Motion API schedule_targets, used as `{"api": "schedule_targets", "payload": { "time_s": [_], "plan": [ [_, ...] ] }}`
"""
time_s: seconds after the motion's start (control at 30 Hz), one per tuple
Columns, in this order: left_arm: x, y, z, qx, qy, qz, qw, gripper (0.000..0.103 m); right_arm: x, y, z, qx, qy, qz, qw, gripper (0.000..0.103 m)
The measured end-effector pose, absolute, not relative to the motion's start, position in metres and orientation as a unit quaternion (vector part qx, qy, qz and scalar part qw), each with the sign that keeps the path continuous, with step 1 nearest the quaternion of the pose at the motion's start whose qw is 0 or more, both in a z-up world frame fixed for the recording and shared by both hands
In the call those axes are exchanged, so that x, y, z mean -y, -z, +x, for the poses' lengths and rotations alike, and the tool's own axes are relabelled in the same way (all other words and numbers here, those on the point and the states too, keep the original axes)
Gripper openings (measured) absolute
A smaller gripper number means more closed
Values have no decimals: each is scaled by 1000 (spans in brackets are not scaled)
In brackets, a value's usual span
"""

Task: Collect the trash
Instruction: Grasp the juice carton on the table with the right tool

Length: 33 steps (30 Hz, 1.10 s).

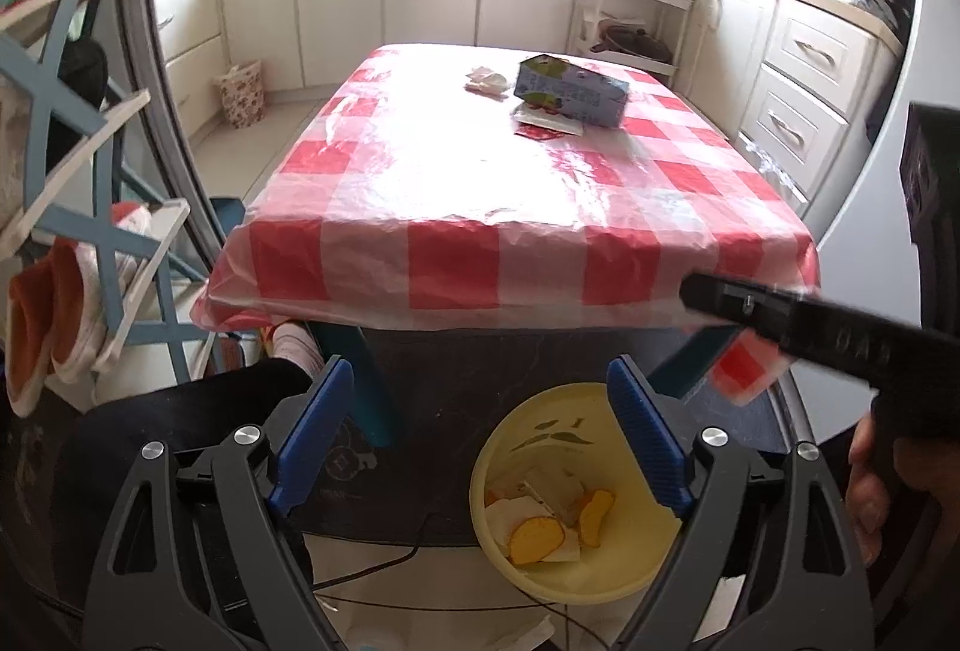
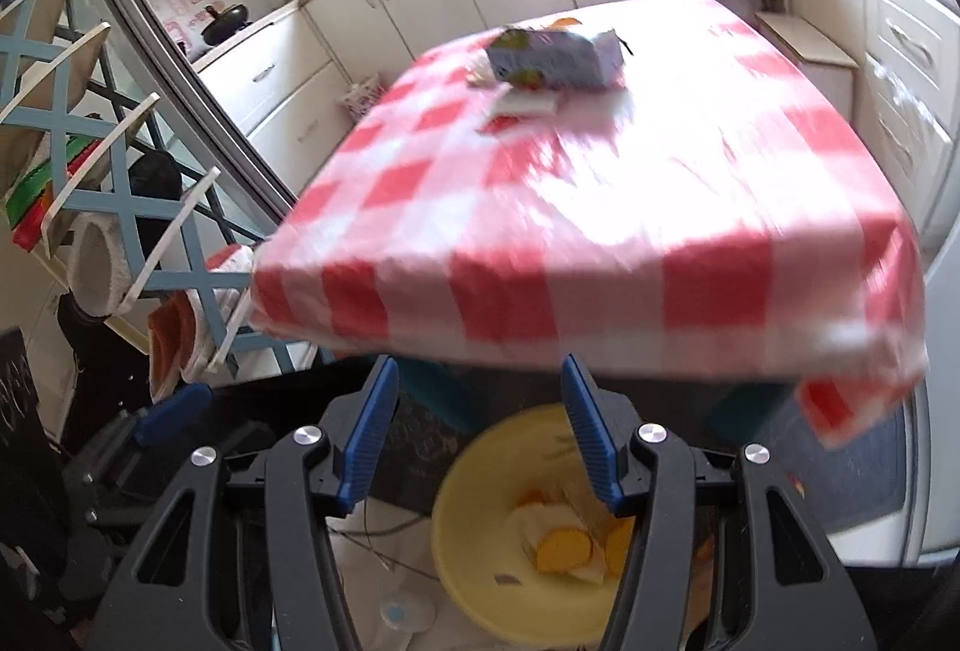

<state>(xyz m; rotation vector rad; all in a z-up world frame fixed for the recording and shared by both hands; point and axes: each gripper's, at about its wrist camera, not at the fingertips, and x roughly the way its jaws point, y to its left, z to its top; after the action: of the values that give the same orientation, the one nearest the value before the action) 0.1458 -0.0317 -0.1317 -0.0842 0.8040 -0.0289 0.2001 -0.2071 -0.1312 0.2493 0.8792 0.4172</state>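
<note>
1. Yellow plastic bin [image 1: 573, 495] stands on the floor at the lower centre of both views, under the near table edge; inside it lie orange peels [image 1: 537, 538] and white paper.
2. On the checked tablecloth [image 1: 480, 183], in the upper centre, a blue carton [image 1: 570, 92] lies beside a flat red-white wrapper [image 1: 549, 122] and a crumpled tissue [image 1: 487, 81].
3. The left gripper [image 1: 480, 423] and the right gripper [image 2: 480, 423] both have fingers apart, holding nothing, above the bin.

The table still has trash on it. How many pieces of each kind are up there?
Carton: 1
Flat red-and-white wrapper: 1
Crumpled white tissue: 1
Total: 3 on the table; the orange bit behind the carton in the right wrist view is too blurred to count.
</note>
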Motion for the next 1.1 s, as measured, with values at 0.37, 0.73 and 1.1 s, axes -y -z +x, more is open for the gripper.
{"api": "schedule_targets", "payload": {
  "time_s": [0.37,0.73,1.1],
  "plan": [
    [5,159,191,-426,-7,-92,900,84,179,108,304,-387,-204,50,898,55],
    [0,176,217,-456,-1,-118,882,84,169,107,439,-385,-171,-49,906,57],
    [-4,184,227,-468,-4,-133,874,84,147,106,422,-429,-205,-184,860,41]
  ]
}}
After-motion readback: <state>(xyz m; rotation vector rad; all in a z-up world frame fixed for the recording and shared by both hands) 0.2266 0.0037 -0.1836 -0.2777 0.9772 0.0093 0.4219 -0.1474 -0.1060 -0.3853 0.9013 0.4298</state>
